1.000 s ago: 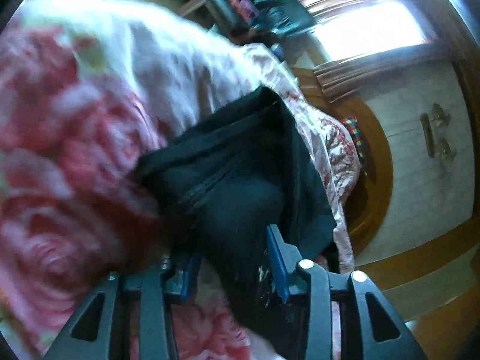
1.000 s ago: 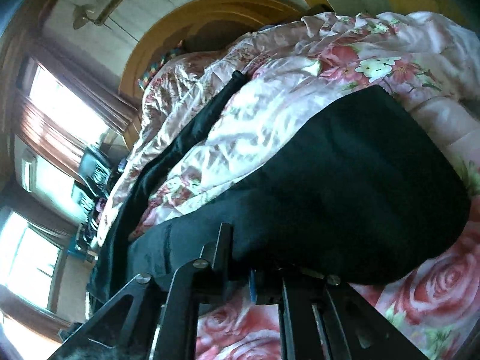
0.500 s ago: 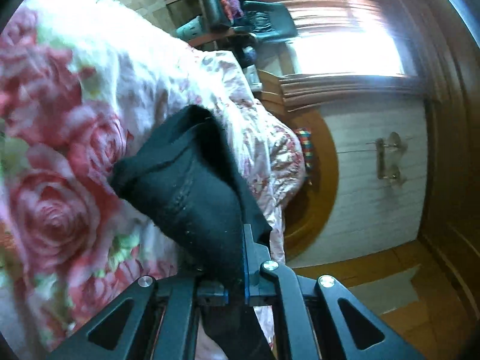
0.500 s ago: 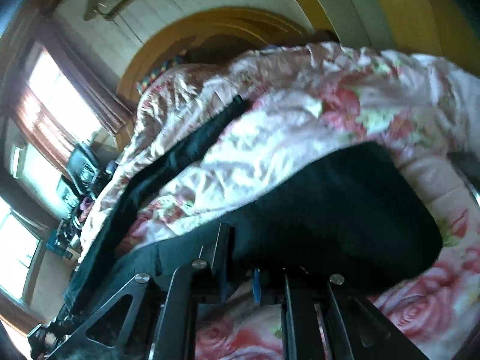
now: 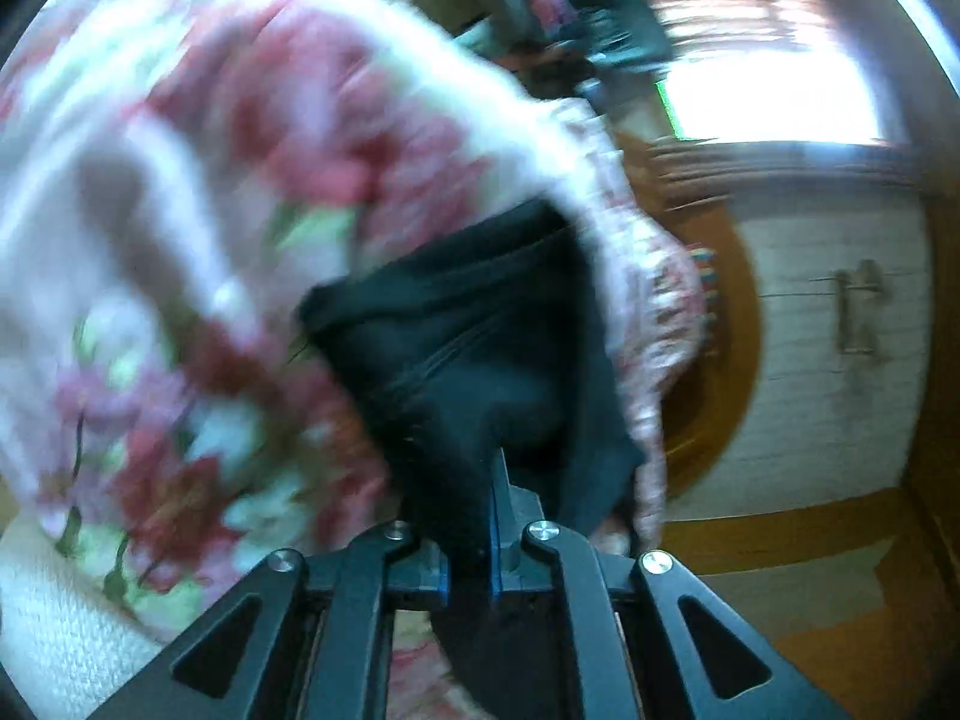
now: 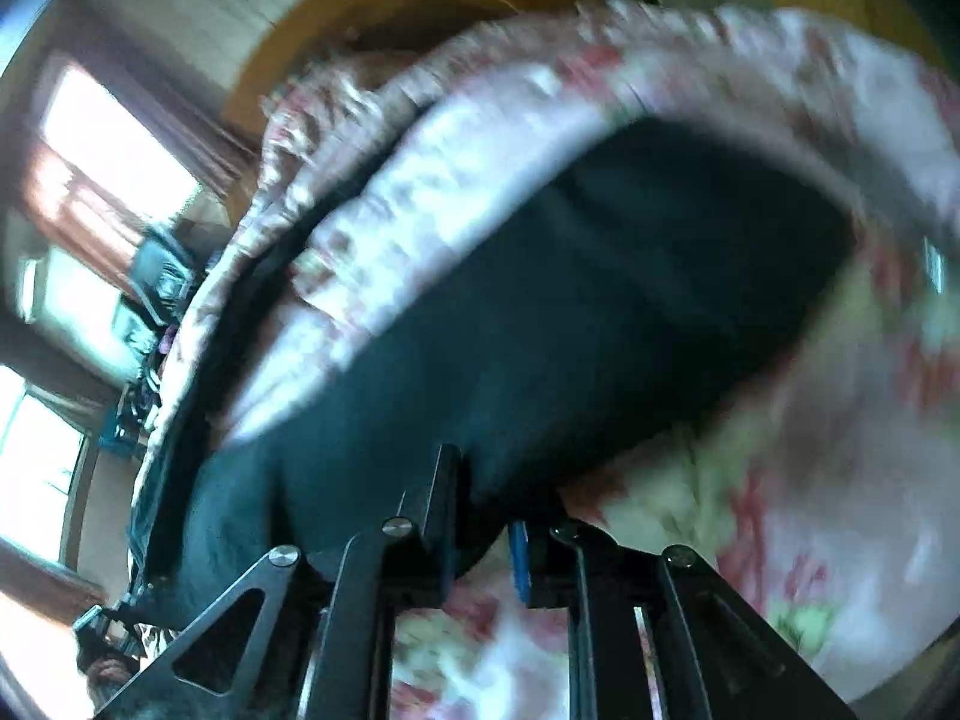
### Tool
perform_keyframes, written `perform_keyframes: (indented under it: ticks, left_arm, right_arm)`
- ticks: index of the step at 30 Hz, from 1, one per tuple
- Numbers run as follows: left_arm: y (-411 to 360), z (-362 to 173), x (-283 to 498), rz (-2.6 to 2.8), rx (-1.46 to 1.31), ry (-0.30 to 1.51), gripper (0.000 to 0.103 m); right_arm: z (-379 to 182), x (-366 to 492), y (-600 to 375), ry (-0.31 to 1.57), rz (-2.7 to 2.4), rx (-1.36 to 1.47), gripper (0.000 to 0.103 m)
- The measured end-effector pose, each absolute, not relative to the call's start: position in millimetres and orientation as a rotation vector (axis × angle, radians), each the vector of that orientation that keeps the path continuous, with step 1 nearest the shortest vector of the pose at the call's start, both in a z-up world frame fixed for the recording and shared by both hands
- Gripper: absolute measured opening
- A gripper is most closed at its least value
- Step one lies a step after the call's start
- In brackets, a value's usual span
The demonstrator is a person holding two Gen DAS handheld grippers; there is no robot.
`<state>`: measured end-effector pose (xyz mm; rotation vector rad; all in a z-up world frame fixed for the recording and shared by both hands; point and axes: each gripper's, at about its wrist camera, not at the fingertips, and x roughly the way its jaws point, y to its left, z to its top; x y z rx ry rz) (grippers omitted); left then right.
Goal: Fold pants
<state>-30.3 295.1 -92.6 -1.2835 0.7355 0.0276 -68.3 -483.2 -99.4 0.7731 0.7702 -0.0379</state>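
Pinching black pants (image 5: pixel 480 360) in left tool (image 5: pixel 468 540)

Matt black cloth pants (image 5: pixel 480 360) lie on a glossy, satin-like floral quilt (image 5: pixel 198 192) in pink and white; the left gripper (image 5: pixel 468 546) shows matt black plastic arms, shiny metal rivets and blue pads, against a varnished wooden headboard (image 5: pixel 735 312) at far right.

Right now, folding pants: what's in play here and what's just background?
In play:
- black pants, lying on the bed
- left gripper, shut on the pants
- right gripper, jaws just opening, pants edge between them

Background:
- floral quilt
- wooden headboard
- windows
- cupboard handle
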Motion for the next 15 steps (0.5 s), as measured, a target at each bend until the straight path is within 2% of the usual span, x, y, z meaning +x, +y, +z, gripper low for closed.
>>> perform_keyframes:
  ticks: [1, 2, 3, 4, 5, 7, 8, 9, 10, 15]
  left_arm:
    - [288.7, -95.7, -30.1, 0.022, -1.266, 0.734, 0.012]
    - [284.6, -94.5, -29.4, 0.022, -1.239, 0.729, 0.016]
    - [280.2, -92.1, -28.1, 0.026, -1.205, 0.726, 0.026]
    - [276.4, -88.8, -26.5, 0.023, -1.17, 0.718, 0.028]
    - [272.2, -86.0, -22.0, 0.019, -1.138, 0.707, 0.028]
    - [268.8, -84.8, -13.5, 0.032, -1.093, 0.711, 0.026]
    - [267.7, -85.1, -11.9, 0.053, -1.082, 0.719, 0.024]
    - [267.7, -85.2, -10.4, 0.067, -1.077, 0.725, 0.012]
    - [267.1, -83.8, -11.5, 0.082, -1.074, 0.727, 0.009]
    - [273.2, -56.1, -17.1, 0.109, -1.055, 0.636, 0.006]
  right_arm:
    - [-100.2, -73.5, -490.6, 0.716, -0.034, 0.826, 0.024]
    - [-98.5, -76.3, -497.4, 0.676, -0.046, 0.853, 0.039]
    - [-94.6, -79.4, -507.1, 0.622, -0.076, 0.884, 0.057]
    - [-91.7, -81.2, -515.3, 0.577, -0.1, 0.906, 0.064]
    - [-88.9, -82.2, -524.4, 0.533, -0.136, 0.93, 0.066]
    - [-90.0, -74.9, -541.1, 0.54, -0.199, 0.971, 0.061]
    - [-91.6, -68.4, -548.3, 0.564, -0.203, 0.989, 0.043]
    - [-90.6, -65.3, -549.9, 0.584, -0.203, 0.98, 0.019]
    - [-85.5, -63.8, -549.8, 0.599, -0.211, 0.943, 0.009]
    - [-46.2, -88.2, -537.9, 0.551, -0.233, 0.779, 0.008]
